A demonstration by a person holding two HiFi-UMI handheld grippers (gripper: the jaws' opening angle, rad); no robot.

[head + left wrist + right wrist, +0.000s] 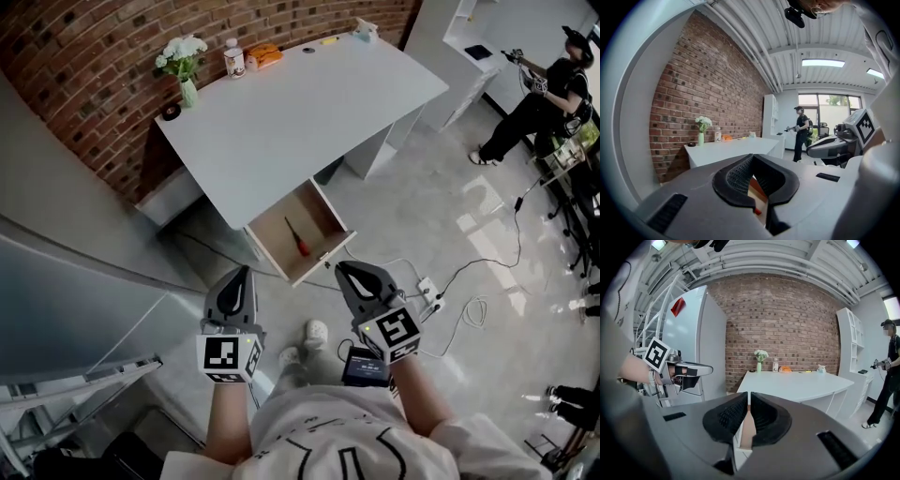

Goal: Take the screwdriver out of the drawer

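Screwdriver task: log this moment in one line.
drawer: open | screwdriver: lying inside drawer | left gripper: shut, empty, short of drawer | right gripper: shut, empty, short of drawer

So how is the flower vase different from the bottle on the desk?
The vase is green and holds white flowers; the bottle is pale with a label. The vase stands left of the bottle in the head view. Both stand upright on the desk by the brick wall.

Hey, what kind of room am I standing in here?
Probably an office or studio-style workspace: a white desk with an open drawer stands against a brick wall, with white shelving alongside.
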